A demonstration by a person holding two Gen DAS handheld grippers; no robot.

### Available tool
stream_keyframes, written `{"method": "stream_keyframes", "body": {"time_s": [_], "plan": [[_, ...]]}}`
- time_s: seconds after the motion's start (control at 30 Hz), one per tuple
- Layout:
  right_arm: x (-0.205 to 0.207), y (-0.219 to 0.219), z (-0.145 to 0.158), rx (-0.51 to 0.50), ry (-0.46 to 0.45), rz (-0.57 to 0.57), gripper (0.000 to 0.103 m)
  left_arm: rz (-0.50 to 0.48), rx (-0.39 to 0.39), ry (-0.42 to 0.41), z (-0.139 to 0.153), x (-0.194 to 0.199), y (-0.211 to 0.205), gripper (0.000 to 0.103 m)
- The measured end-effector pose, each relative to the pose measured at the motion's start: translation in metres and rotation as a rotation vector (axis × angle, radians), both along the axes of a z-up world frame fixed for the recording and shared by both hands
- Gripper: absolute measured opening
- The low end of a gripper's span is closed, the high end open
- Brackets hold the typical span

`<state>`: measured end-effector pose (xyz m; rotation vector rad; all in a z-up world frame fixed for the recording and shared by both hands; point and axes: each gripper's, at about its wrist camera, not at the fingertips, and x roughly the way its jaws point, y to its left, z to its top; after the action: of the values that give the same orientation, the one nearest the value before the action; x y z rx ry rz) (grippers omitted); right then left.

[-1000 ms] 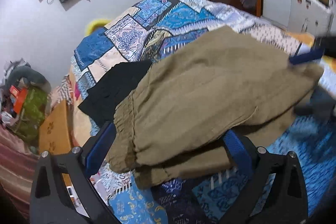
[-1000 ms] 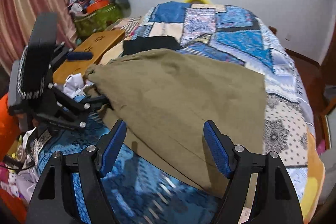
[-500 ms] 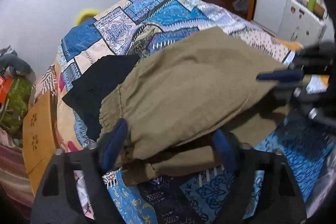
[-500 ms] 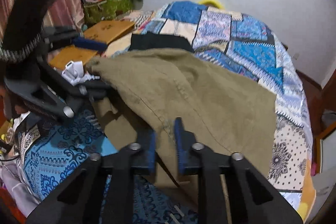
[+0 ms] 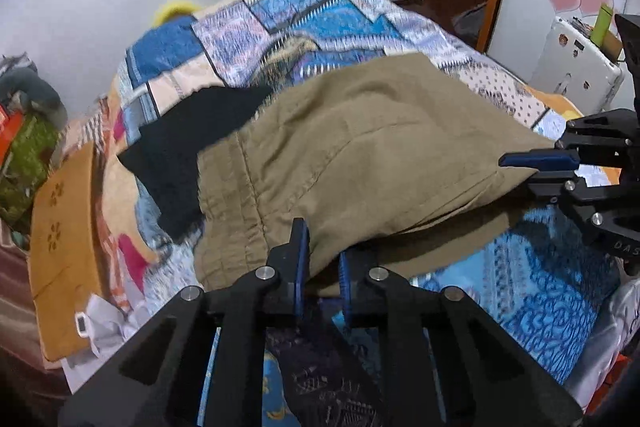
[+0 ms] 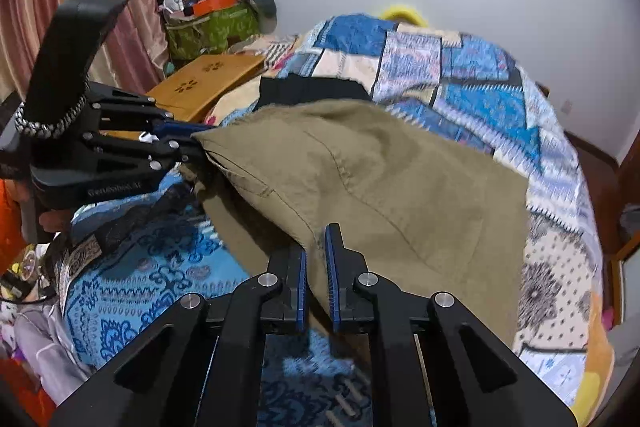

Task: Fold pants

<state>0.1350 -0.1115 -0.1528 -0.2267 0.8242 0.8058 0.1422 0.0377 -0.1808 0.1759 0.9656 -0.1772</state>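
We have the olive pants (image 5: 360,147) lying on the patchwork bed (image 5: 304,23), their near edge lifted, with the left tool (image 5: 322,259) pinched onto the waistband end and the right tool (image 6: 316,259) clamped on the other end of that edge. We judge the fold is in progress; next we would carry both held corners together across the cloth, level, without dragging the black garment (image 5: 188,147) beside it.

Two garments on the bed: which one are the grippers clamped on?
The olive pants. Left gripper and right gripper both pinch their near edge; the black garment lies flat behind, untouched.
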Motion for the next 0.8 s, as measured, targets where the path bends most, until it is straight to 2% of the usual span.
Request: {"method": "stream_keyframes", "body": {"time_s": [0.1,0.13,0.17,0.2,0.23,0.37,0.43,0.5,0.63,0.7,0.8], "plan": [[0.0,-0.003,-0.001,0.019,0.041,-0.021,0.016,0.007,-0.026,0.014,-0.002,-0.007,0.005,0.026],[0.0,-0.006,0.001,0.033,0.051,-0.024,0.018,0.009,-0.039,0.015,0.0,-0.01,0.007,0.038],[0.0,-0.009,0.003,0.045,0.06,-0.027,0.025,0.011,-0.061,0.011,0.003,-0.014,0.011,0.051],[0.0,-0.012,0.007,0.064,0.07,-0.034,0.033,0.015,-0.079,0.0,0.007,-0.018,0.015,0.056],[-0.001,-0.017,0.011,0.088,0.073,-0.04,0.036,0.019,-0.094,-0.017,0.012,-0.021,0.018,0.062],[-0.004,-0.026,0.028,0.159,0.069,-0.059,0.044,0.06,-0.122,-0.089,0.034,-0.026,0.027,0.078],[0.0,-0.028,0.034,0.19,0.077,-0.085,0.05,0.089,-0.145,-0.111,0.042,-0.021,0.032,0.084],[0.005,-0.026,0.036,0.208,0.081,-0.109,0.062,0.117,-0.168,-0.115,0.046,-0.012,0.034,0.086],[0.019,-0.015,0.026,0.186,0.112,-0.132,0.065,0.136,-0.198,-0.075,0.038,0.011,0.033,0.086],[0.026,-0.008,0.012,0.157,0.151,-0.136,0.065,0.135,-0.165,-0.055,0.025,0.02,0.028,0.086],[0.031,-0.004,-0.008,0.066,0.156,-0.143,0.065,0.177,-0.053,-0.04,0.0,0.028,0.029,0.086]]}}
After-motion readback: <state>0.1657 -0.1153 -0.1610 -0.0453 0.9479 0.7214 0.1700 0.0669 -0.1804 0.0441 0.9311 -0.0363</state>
